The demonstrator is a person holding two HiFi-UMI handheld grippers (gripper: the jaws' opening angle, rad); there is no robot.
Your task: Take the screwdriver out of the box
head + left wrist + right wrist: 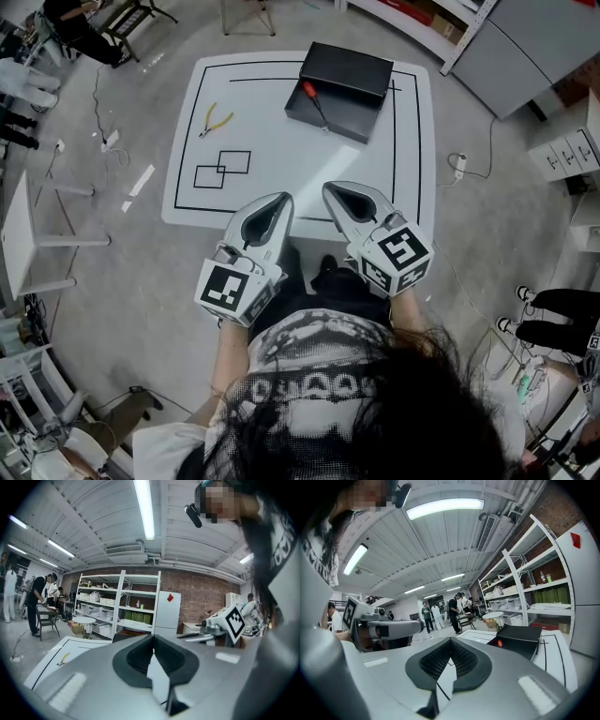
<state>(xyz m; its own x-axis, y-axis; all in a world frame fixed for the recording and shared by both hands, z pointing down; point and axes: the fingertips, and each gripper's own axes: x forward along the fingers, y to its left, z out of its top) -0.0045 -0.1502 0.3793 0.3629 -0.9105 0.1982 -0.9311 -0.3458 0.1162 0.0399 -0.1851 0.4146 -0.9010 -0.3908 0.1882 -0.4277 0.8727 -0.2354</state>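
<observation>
Grey shells low in the frame: the left gripper (pixel 279 199) and right gripper (pixel 335 189) hover side by side over the near edge of the white bench (pixel 300 167), fingers (pixel 139 658) clenched on nothing. Farther up, yellow pliers (pixel 216 120) lie at left; the red-handled screwdriver (pixel 312 98) rests in the black box (pixel 349 70), upper centre.

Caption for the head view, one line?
Left gripper and right gripper, both shut, at the near edge of the white table; red-handled screwdriver in the black box, yellow pliers at left.
</observation>
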